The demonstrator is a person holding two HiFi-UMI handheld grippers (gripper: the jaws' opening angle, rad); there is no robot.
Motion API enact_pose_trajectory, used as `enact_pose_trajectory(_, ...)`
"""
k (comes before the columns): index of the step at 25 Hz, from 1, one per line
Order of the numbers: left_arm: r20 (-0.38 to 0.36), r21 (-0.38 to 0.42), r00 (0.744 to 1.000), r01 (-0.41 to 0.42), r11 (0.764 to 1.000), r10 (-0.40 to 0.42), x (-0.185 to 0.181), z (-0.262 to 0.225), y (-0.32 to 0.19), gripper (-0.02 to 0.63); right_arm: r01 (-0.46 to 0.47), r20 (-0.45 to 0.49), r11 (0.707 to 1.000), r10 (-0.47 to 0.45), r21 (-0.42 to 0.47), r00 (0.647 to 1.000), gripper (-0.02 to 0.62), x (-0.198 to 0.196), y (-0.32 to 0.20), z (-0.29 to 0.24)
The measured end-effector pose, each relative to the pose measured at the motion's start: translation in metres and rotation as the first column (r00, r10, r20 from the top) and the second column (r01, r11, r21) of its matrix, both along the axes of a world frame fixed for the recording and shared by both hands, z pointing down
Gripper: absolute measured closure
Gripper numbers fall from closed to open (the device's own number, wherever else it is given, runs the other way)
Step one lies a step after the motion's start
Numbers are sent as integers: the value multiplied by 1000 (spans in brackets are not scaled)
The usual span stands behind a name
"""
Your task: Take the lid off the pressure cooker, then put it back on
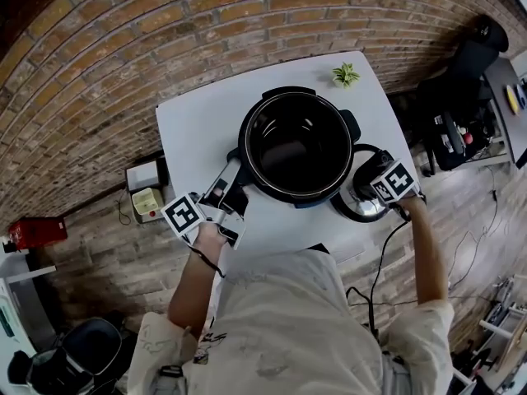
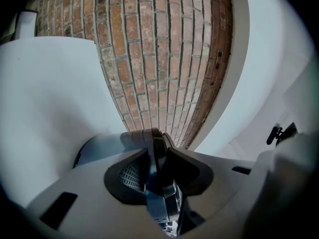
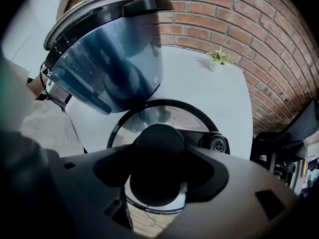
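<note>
Head view, looking down: open pressure cooker (image 1: 296,142) at centre of a white table (image 1: 198,130), no lid on. L gripper (image 1: 229,179), lower left, is clamped on the cooker's side handle (image 2: 157,169), prob. to steady the pot. Lid (image 1: 360,208) lies flat just right of the cooker. R gripper (image 3: 158,171) points down w/ jaws pinching its black knob (image 3: 158,151), likely ready to lift it back on.
</note>
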State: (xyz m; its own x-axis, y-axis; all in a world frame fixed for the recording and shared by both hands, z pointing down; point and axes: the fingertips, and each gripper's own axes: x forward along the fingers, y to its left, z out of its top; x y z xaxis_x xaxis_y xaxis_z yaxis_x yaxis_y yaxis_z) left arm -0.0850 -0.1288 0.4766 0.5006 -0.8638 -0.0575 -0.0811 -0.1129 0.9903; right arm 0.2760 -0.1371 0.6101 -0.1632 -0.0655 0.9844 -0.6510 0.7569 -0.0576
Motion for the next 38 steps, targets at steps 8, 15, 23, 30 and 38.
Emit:
enact_pose_trajectory(8,26,1,1000,-5,1000,5,0,-3,0,504,-10,1,1000,10,0,1000,284,0,0,0)
enact_pose_trajectory(15,-19,-15,1000,-16,1000,15,0,-5,0,529,-28,5,1000,28,2,1000,290,1,-1,-1)
enact_pose_trajectory(23,-37,-12,999,-14,1000,14,1,-5,-1,532,-44,-4,999,44,9,999,295,3,0,-2)
enact_pose_trajectory(30,-45,-19,999,-10,1000,9,-1,-3,0,532,-22,-21,999,23,33,1000,296,10,-2,-28)
enact_pose_trajectory(38,-49,-20,999,-4,1000,3,1,-4,0,532,23,-59,994,-17,102,998,295,25,-12,-102)
